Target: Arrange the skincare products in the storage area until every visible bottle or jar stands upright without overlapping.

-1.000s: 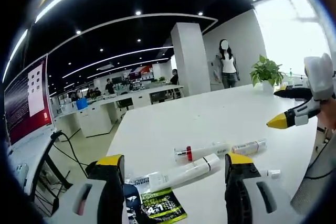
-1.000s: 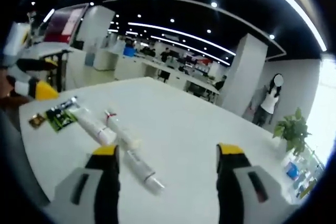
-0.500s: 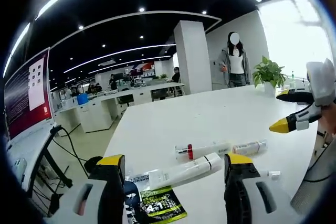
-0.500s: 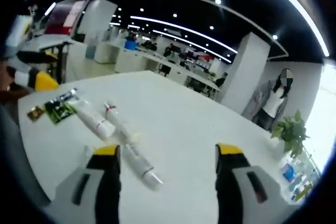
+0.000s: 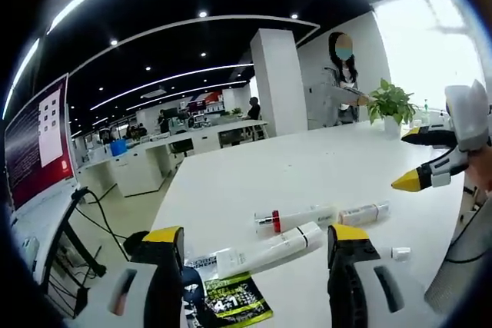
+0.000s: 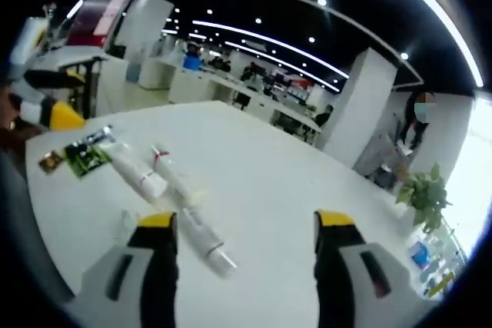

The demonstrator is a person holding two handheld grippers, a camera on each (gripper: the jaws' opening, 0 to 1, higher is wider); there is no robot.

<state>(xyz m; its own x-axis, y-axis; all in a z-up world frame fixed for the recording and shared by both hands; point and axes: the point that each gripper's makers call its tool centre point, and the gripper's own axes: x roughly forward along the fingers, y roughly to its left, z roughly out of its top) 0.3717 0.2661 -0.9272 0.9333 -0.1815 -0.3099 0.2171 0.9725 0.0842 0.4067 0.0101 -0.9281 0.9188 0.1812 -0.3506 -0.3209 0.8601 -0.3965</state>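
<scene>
On the white table [image 5: 254, 182] the tubes all lie flat: from left, a wide white tube [image 5: 269, 250] by the green sachet [image 5: 237, 299], a red-banded tube [image 5: 296, 220], then a small tube [image 5: 364, 213]. I judge each needs a mid-body grip, then tipping onto its cap. My left gripper [image 5: 254, 255] and right gripper [image 6: 240, 240] hang wide apart, empty, touching nothing.

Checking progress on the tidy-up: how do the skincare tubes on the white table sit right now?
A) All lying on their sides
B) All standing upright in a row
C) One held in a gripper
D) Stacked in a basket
A: the large white tube, the red-banded tube and the small tube all lie flat on the white table, while the left gripper and the right gripper are open and hold nothing.
</scene>
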